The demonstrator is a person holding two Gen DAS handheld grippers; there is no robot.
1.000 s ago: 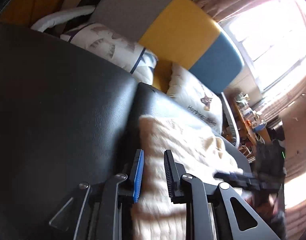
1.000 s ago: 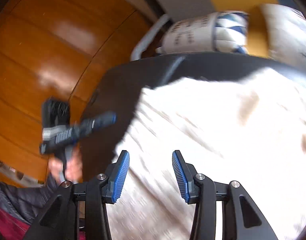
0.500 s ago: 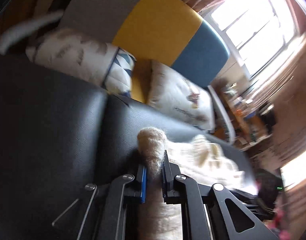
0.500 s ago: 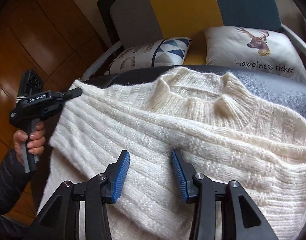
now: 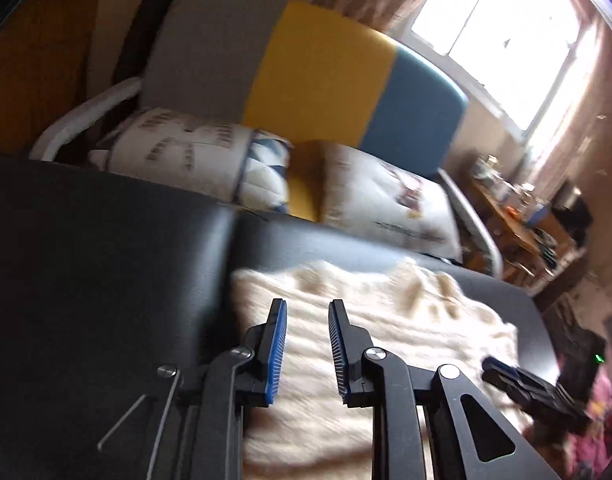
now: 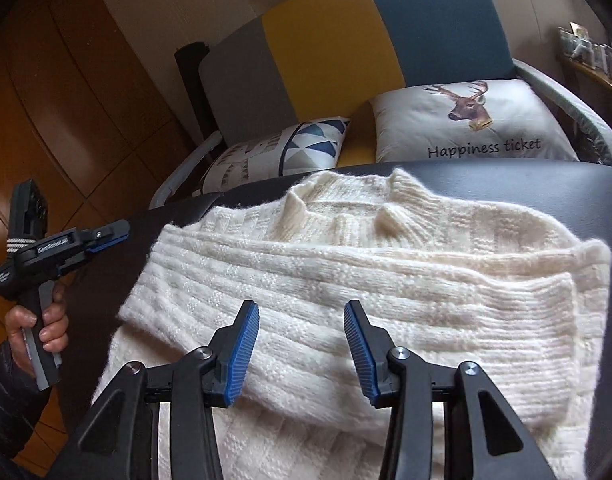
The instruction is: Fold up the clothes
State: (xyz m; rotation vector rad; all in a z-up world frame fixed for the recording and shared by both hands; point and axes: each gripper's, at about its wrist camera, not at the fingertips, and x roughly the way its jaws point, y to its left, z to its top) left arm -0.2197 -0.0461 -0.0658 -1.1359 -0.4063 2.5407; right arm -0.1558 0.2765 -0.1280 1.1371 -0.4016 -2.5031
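My cream sweater (image 6: 386, 272) lies flat across the black padded surface (image 6: 586, 192) in the centre of the right wrist view, collar toward the cushions at the top, so both sides are within reach. One sleeve is folded across the chest, which I judge the first fold made. My right gripper (image 6: 302, 344) hovers low in the frame over that sleeve, jaws wide and holding nothing. My left gripper (image 5: 304, 354), at the bottom of its own view, stands over the sweater's left edge with a narrower gap, also empty, placed well for the next fold.
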